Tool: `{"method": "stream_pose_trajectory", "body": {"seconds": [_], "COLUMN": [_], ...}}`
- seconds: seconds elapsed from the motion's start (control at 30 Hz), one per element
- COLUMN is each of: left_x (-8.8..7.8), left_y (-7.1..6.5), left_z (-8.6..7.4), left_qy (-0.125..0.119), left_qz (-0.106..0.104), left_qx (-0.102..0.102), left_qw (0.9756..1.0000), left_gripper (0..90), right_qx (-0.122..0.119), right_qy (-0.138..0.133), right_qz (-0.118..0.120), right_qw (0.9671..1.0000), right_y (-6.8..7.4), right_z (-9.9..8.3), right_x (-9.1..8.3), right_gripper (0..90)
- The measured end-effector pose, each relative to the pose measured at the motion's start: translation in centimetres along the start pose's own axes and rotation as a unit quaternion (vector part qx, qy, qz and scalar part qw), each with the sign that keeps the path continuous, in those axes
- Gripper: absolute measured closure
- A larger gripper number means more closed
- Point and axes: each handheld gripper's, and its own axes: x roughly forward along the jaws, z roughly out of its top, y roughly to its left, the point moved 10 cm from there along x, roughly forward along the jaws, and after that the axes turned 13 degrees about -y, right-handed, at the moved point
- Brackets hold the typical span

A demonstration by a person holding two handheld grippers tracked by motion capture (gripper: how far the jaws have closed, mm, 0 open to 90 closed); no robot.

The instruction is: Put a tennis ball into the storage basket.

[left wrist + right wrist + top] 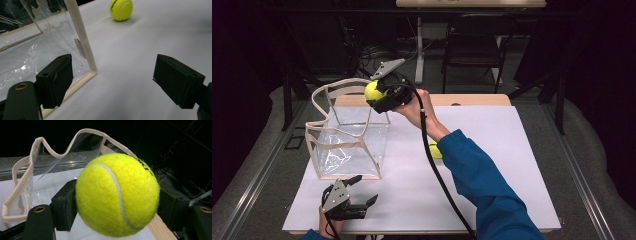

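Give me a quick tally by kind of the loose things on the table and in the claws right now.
Yellow felt tennis balls: 2, one held in the right claw at, one lying on the white table at.
Clear plastic bag with beige fabric trim: 1.
Total: 3.

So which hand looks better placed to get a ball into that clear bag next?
The right one, I'd say. The right gripper already clamps a tennis ball and sits raised at the clear bag's open rim. The left gripper rests open and empty near the table's front edge beside the bag.
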Motion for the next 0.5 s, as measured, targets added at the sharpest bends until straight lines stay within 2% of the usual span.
{"method": "stream_pose_trajectory", "body": {"seconds": [0.5], "left_x": [-0.02], "left_y": [0.01], "left_z": [0.00], "left_qy": [0.000], "left_qz": [0.000], "left_qx": [0.001], "left_qw": [1.0000], "left_gripper": [16.0], "right_qx": [-0.004], "right_qy": [-0.001], "right_qz": [0.005], "right_qw": [1.0000], "right_y": [0.57], "right_z": [0.35], "right_x": [0.39], "right_gripper": [26.4]}}
